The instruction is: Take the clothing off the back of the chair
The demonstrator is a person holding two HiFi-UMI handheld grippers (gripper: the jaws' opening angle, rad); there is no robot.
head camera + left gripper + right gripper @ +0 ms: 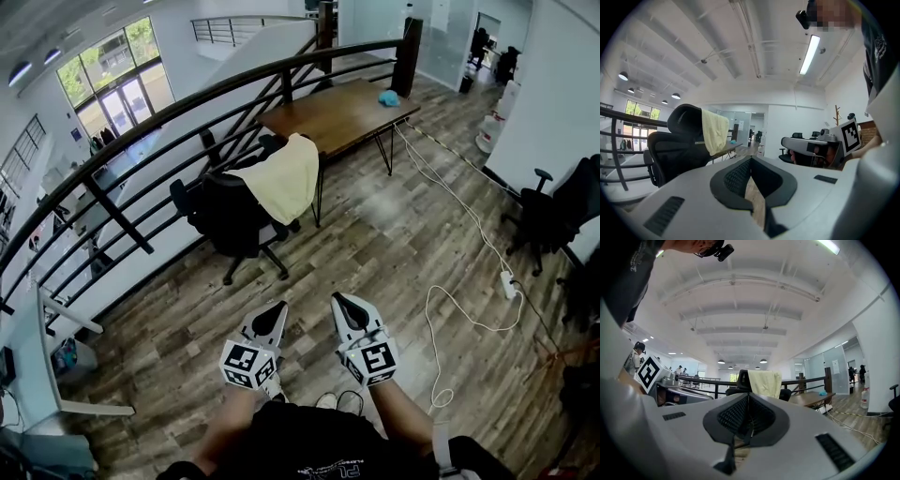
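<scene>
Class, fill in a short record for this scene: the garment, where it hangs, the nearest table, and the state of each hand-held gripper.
Garment: pale yellow clothing
Place: draped over the back of the black office chair
Table: wooden table, beside the chair
Left hand-held gripper: shut, empty, short of the chair
Right hand-held gripper: shut, empty, short of the chair

The cloth (281, 183) hides most of the chair (230, 216) back from me. I can't tell what the small blue thing (388, 97) on the table (328, 117) is. The picture's right edge cuts off a second chair (553, 211).
</scene>
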